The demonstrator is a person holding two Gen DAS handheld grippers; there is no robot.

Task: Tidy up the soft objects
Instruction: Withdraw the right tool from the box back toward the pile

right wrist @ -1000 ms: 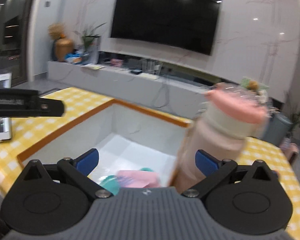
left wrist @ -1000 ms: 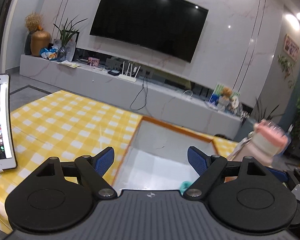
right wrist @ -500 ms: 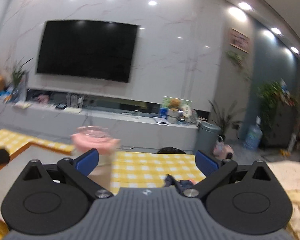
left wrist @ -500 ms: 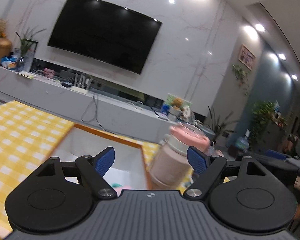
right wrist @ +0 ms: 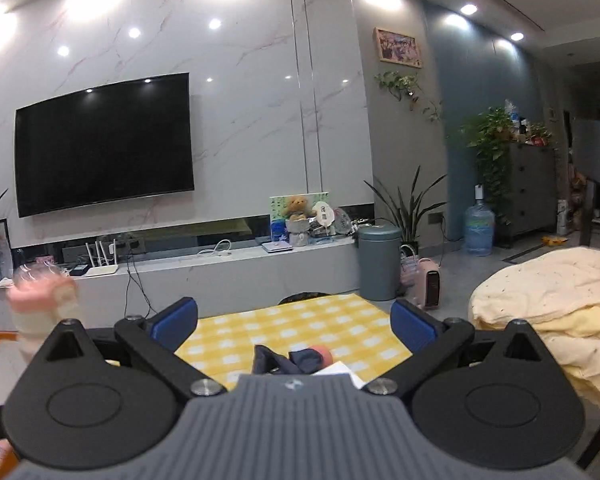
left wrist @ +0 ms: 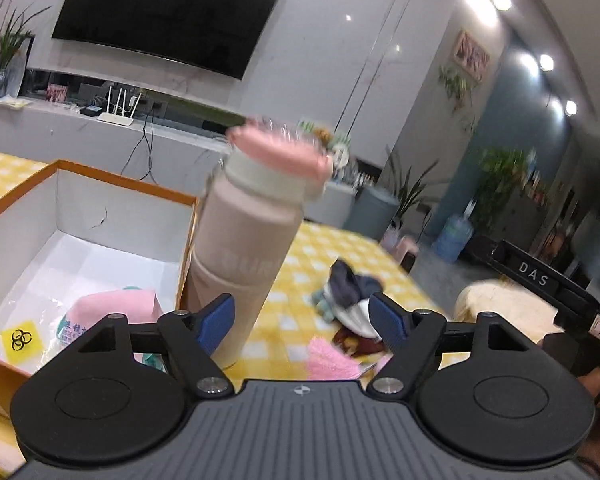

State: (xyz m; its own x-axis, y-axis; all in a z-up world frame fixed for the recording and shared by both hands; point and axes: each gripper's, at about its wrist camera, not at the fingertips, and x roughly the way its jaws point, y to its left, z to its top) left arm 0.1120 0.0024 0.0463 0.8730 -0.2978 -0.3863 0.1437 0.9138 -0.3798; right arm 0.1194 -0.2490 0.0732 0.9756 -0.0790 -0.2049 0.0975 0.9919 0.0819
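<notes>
Cloths (left wrist: pixel 350 300) heaped on the worktop (left wrist: pixel 300 256) look limp, light; pinch a raised fold. Both grippers (left wrist: pixel 302 314) (right wrist: pixel 294 318) gape empty.

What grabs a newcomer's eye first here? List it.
A tall pink bottle stands on the yellow checked tablecloth, right beside the orange-edged box. To its right lies a small pile of soft cloths. A big black TV fills the marble wall behind.
</notes>
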